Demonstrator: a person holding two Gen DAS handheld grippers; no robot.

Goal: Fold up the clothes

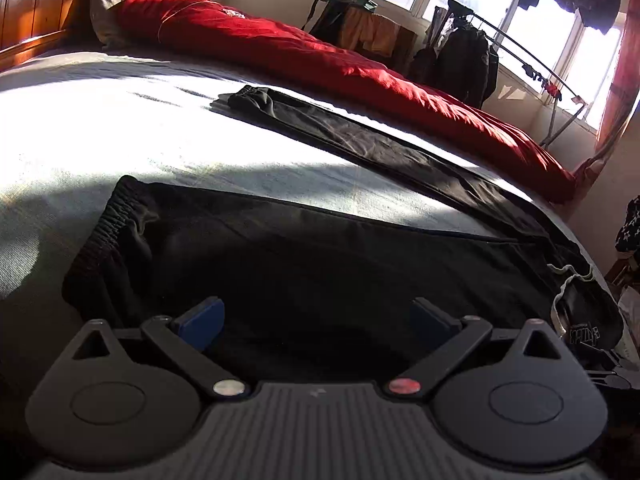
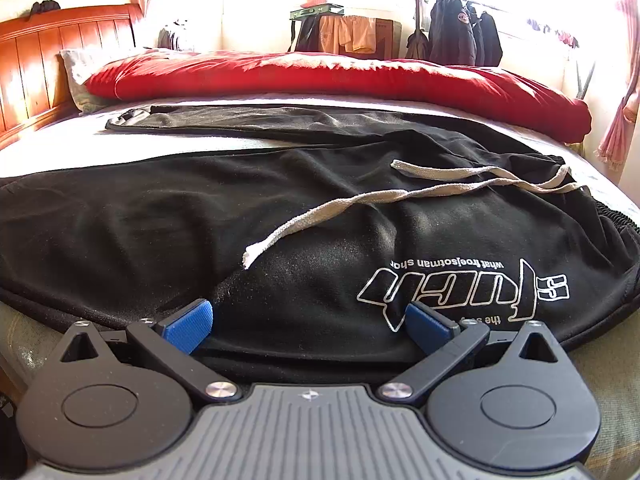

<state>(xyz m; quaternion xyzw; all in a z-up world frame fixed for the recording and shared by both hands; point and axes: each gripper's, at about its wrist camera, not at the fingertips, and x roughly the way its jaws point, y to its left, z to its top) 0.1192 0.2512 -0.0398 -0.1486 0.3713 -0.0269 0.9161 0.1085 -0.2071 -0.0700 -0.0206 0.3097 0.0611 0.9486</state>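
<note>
With the black sweatpants spread flat on the bed, legs splayed, the left gripper and right gripper, jaws apart and empty, should each pinch the near edge and fold one leg squarely over the other.

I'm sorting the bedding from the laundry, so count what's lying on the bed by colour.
Black: 1, the sweatpants
Red: 1, the duvet
Grey: 1, the pillow
Total: 3
</note>
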